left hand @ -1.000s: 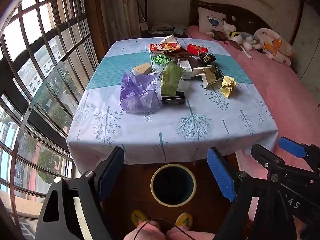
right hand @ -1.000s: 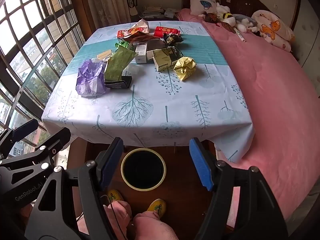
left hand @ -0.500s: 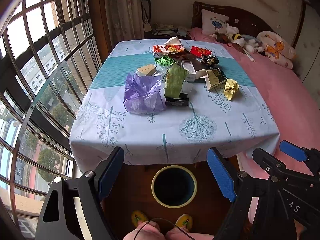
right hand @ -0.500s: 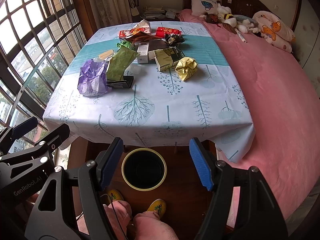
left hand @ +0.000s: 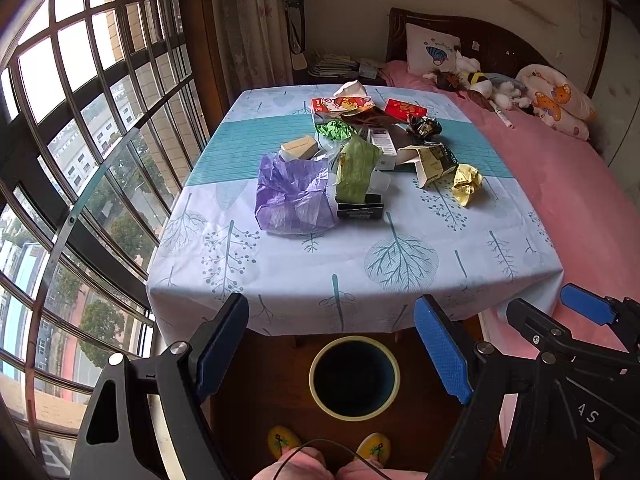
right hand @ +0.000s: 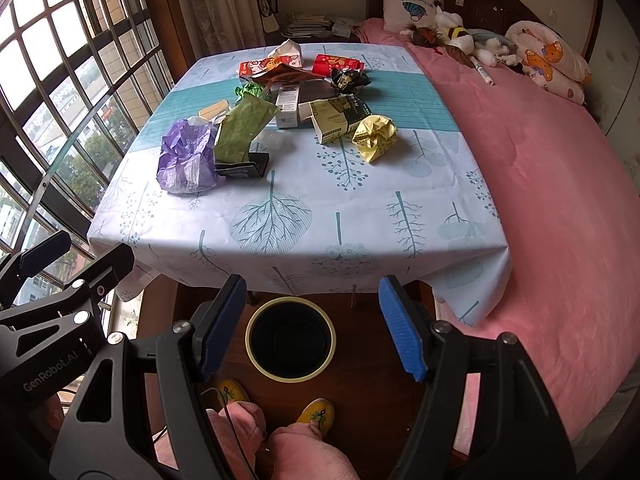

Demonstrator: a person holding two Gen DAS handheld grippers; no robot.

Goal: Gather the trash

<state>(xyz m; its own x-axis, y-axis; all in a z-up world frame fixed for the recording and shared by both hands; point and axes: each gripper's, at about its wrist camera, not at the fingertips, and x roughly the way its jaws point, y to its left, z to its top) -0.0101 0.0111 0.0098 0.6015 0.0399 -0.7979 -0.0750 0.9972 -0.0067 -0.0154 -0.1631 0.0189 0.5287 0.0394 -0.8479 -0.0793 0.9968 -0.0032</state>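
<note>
Left wrist view: left tool (left hand: pixel 332 344) released, blue pads spread wide, nothing between them, held above the floor short of the table (left hand: pixel 360 280). Right wrist view: right tool (right hand: pixel 310 320) likewise released and empty, poised over the bin (right hand: pixel 291 338) on the floor just beside the table's near edge. Judged an opening step, with no trash gripped yet and the bin seemingly empty, though too dark inside to confirm. Trash heaped mid-table and toward the far side: purple bag (right hand: pixel 186 158), green wrapper (right hand: pixel 242 126), black box (right hand: pixel 242 168), crumpled yellow paper (right hand: pixel 375 136). Next move likely calls for reaching forward over the near edge, closing on one piece, then carrying back to the bin. Far pieces overlapping, hard to separate; printing unreadable. Table legs hidden by the cloth; only knees and slippers visible of the person.
</note>
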